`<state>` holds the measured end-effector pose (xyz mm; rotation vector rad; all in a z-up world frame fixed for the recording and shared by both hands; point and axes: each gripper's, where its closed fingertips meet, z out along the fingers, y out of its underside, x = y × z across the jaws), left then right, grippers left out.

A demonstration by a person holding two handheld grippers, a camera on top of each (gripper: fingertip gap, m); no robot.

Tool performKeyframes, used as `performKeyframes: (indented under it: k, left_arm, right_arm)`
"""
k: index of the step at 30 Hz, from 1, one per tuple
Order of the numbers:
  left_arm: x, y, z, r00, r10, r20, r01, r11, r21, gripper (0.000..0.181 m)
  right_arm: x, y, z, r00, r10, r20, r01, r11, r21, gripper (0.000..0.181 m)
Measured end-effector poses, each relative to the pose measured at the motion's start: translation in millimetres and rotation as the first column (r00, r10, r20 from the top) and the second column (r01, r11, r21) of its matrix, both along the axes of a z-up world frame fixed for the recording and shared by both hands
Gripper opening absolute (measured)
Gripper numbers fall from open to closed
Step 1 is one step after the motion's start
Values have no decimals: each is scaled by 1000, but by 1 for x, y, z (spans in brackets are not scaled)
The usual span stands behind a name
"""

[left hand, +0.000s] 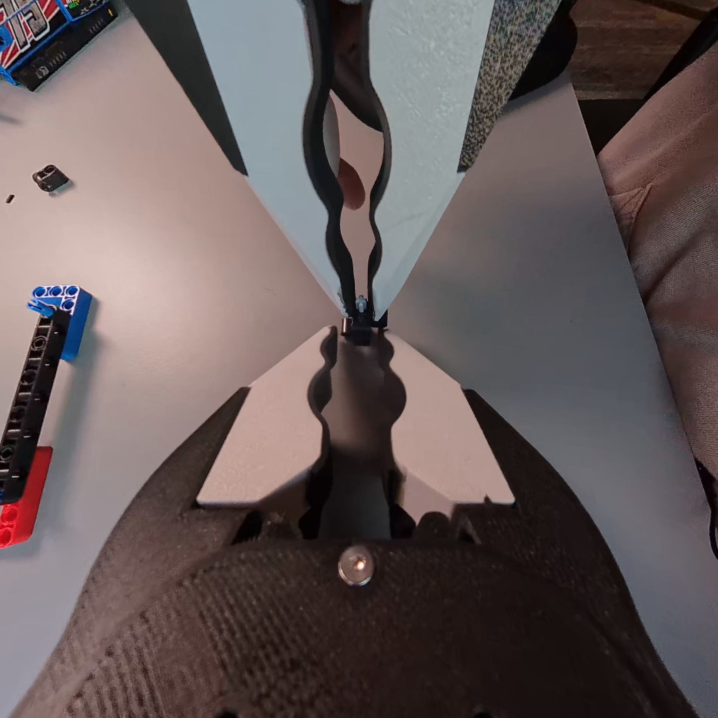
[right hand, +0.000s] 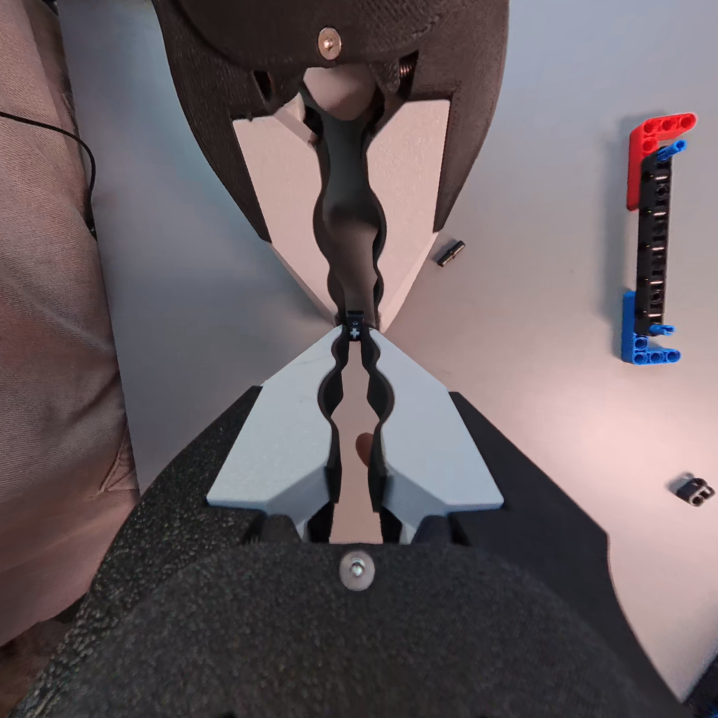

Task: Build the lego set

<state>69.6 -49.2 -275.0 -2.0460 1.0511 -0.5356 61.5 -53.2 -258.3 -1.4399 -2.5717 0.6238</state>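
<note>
My two grippers meet tip to tip above the grey table (left hand: 175, 233). My left gripper (left hand: 357, 338) is shut on a small black lego piece (left hand: 354, 329). My right gripper (right hand: 354, 337) is shut on a small black piece with a pale cross-shaped end (right hand: 354, 333); in the left wrist view it (left hand: 362, 307) comes in from the top, and a pale grey-blue stub (left hand: 361, 302) shows between its tips. The two pieces touch end to end. A long black beam (right hand: 654, 241) with a red L-piece (right hand: 656, 128) and a blue L-piece (right hand: 637, 349) lies flat to the side.
A small black connector (right hand: 695, 495) and a black pin (right hand: 450, 252) lie loose on the table. The lego box (left hand: 50, 35) sits at the far corner in the left wrist view. A person's clothed lap (right hand: 46, 311) lies along the table's edge. Left and right tips are no more than a few centimetres apart. The small black connector (right hand: 695, 495) is about 20 cm from both grippers' fingertips.
</note>
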Motion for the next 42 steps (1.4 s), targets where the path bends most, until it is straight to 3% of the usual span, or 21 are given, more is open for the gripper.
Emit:
performKeyframes:
  k: [1, 3, 6, 8, 10, 17, 21, 25, 29, 32, 36, 42]
  left_arm:
    - [1, -2, -1, 1000, -14, -5, 14, 1000, -6, 38]
    - [5, -4, -2, 999, -35, -3, 35, 999, -17, 42]
    - [7, -2, -3, 999, -33, -18, 33, 999, -5, 38]
    - [10, 0, -2, 999, -36, -21, 36, 999, 4, 22]
    - [10, 1, 4, 999, -32, 21, 32, 999, 11, 17]
    - [5, 1, 72, 913, -11, 408, -12, 998, 54, 10]
    - [4, -1, 81, 890, -12, 455, -14, 998, 54, 8]
    - [3, -1, 79, 911, -18, 412, -22, 995, 92, 8]
    - [3, -2, 76, 936, -60, 347, -6, 982, 187, 8]
    - [1, -2, 74, 937, -56, 346, -8, 983, 181, 9]
    - [-4, -3, 83, 887, -43, 460, -14, 993, 119, 26]
    - [-11, -1, 104, 750, 3, 662, -6, 1000, 2, 26]
  right_arm:
    - [0, 0, 0, 1000, -18, -12, 18, 1000, -22, 5]
    - [1, 1, 1, 997, -66, -37, 62, 994, -85, 6]
    - [0, -1, 4, 986, -97, -139, 69, 978, -195, 6]
    - [-2, -7, 15, 966, -133, -221, 58, 948, -314, 5]
    - [-5, -5, 30, 935, -185, -302, 51, 914, -402, 5]
    - [-6, 2, 75, 831, -423, -361, 15, 666, -746, 5]
    - [-7, 1, 80, 816, -452, -359, -21, 598, -801, 5]
    - [-7, 2, 79, 811, -434, -392, -41, 627, -778, 5]
    - [-7, -2, 79, 800, -361, -480, -79, 730, -679, 5]
    - [-8, -2, 81, 760, -278, -587, -108, 837, -536, 5]
    - [-12, 2, 93, 661, -179, -729, -125, 931, -343, 5]
    - [-17, 12, 102, 532, 22, -846, -90, 995, -31, 5]
